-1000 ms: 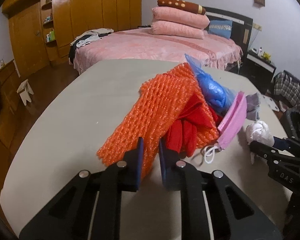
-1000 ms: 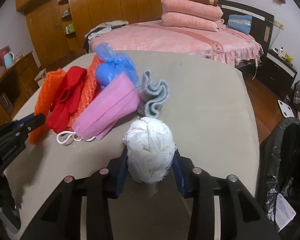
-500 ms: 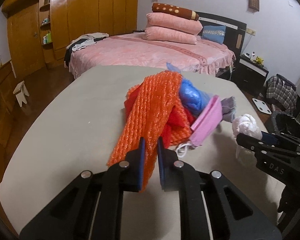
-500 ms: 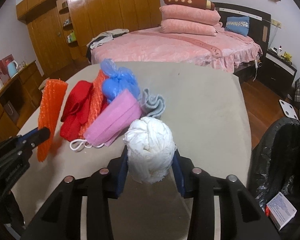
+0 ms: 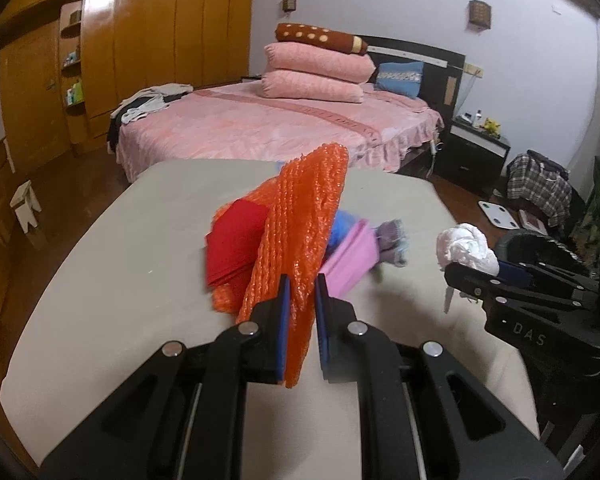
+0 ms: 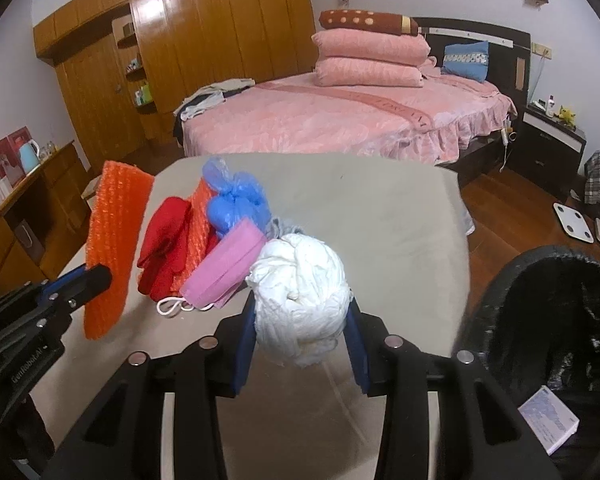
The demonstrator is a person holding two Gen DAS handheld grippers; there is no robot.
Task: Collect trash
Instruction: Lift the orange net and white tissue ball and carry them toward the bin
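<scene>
White paper wad (image 6: pixel 302 306) sits at centre frame in the right wrist view, pinched between the two blue pads of the right gripper (image 6: pixel 300 322) and held clear of the grey table (image 6: pixel 380 216). Orange foam net (image 5: pixel 300 240) is clamped edge-on in the left gripper (image 5: pixel 302 312), standing up the middle of that view, its lower end hanging free above the table. Left on the table, centre left in the right wrist view: red cloth (image 6: pixel 166 240), more orange net under it, blue plastic bag (image 6: pixel 236 200), pink face mask (image 6: pixel 228 268) with white ear loops, all touching in one heap. Black bin bag (image 6: pixel 548 320) fills the lower right of the right wrist view, mouth open, a small box (image 6: pixel 548 424) already inside. Judgement: both loads are ready to carry to the bag; take each gripper well over the rim before letting go, since the net is long and floppy and could drape over the edge. The right wrist view alone shows the bag's interior; the left wrist view alone shows a grey rag (image 5: pixel 392 240) behind the mask and catches only the bag's rim at far right.
</scene>
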